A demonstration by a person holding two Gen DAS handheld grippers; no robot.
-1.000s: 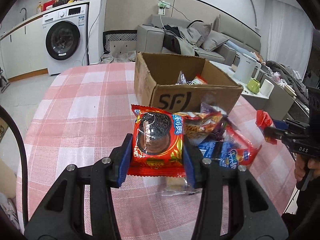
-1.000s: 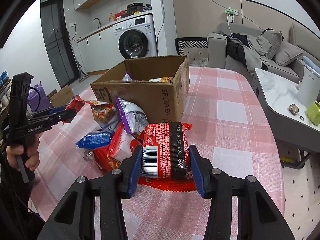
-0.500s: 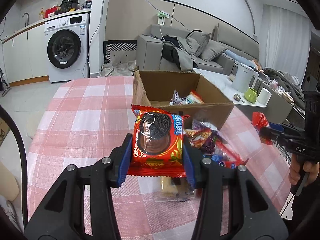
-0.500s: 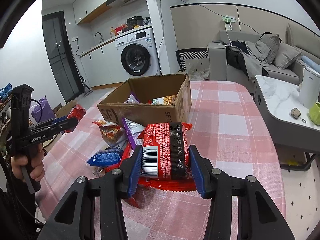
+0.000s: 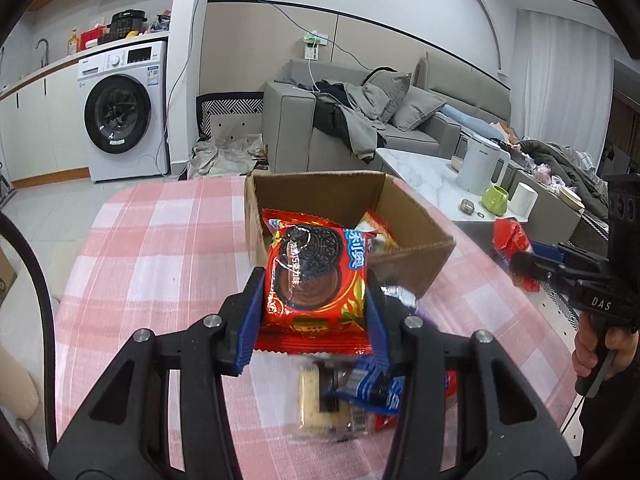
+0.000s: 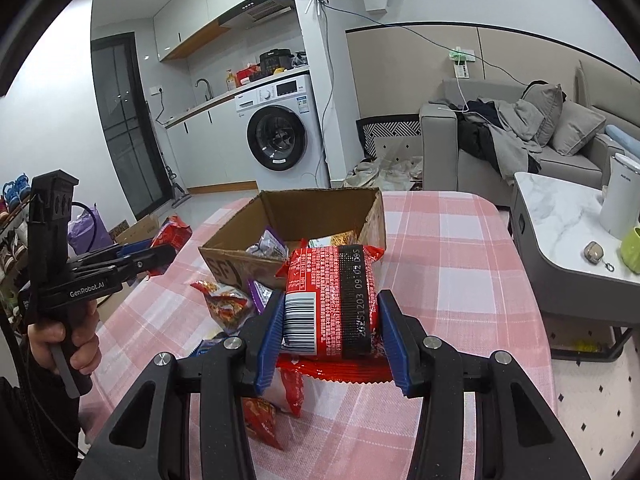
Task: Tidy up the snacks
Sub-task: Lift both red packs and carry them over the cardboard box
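Meanwhile the left gripper (image 5: pixel 314 312) clamps a red cookie packet (image 5: pixel 316 280) near the cardboard box (image 5: pixel 416 268), and the right gripper (image 6: pixel 330 336) pinches a red snack pack (image 6: pixel 332 300).

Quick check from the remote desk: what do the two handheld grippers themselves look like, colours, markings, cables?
Both are matte black plastic frames with silver screws and ribbed blue pads. The left gripper has blue pads; its pistol handle reads "GenRobot.AI" in white, with a black cable behind. The right gripper handle reads "DAS". Bare hands, dark sleeves.
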